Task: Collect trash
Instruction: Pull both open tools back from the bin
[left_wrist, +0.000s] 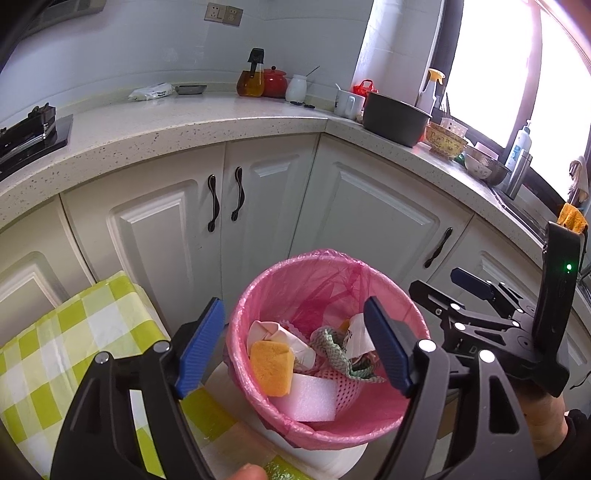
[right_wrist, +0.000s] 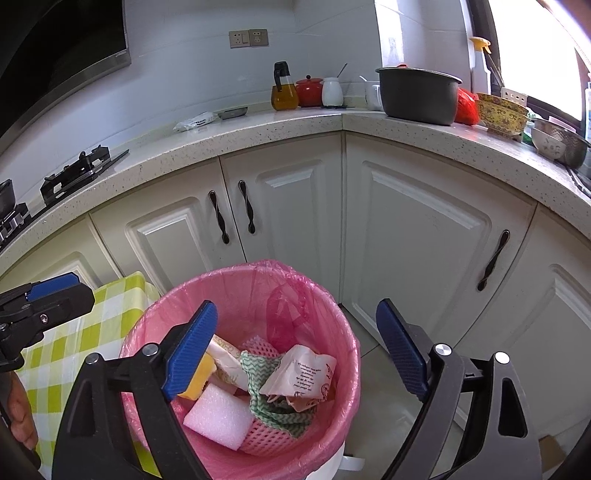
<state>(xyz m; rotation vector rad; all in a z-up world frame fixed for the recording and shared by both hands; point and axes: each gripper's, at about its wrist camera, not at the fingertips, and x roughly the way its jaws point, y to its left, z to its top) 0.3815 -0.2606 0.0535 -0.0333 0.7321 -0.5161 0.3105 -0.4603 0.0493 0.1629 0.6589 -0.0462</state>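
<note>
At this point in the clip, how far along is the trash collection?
Mostly done, it seems: the pink-lined trash bin already holds a yellow sponge, white foam block, green-striped cloth, crumpled paper wrapper and pink foam netting. Nothing is in hand: the left gripper and right gripper are both open and empty above the bin. No loose trash shows on the checked tablecloth.

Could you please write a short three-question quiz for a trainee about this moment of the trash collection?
1. True or false: the left tool is open and holds nothing.
2. What lines the round white bin? A) pink plastic bag B) black bag C) nothing
3. Name the yellow item lying in the pink plastic bag.

Key: 1 true; 2 A; 3 the yellow sponge block.
</note>
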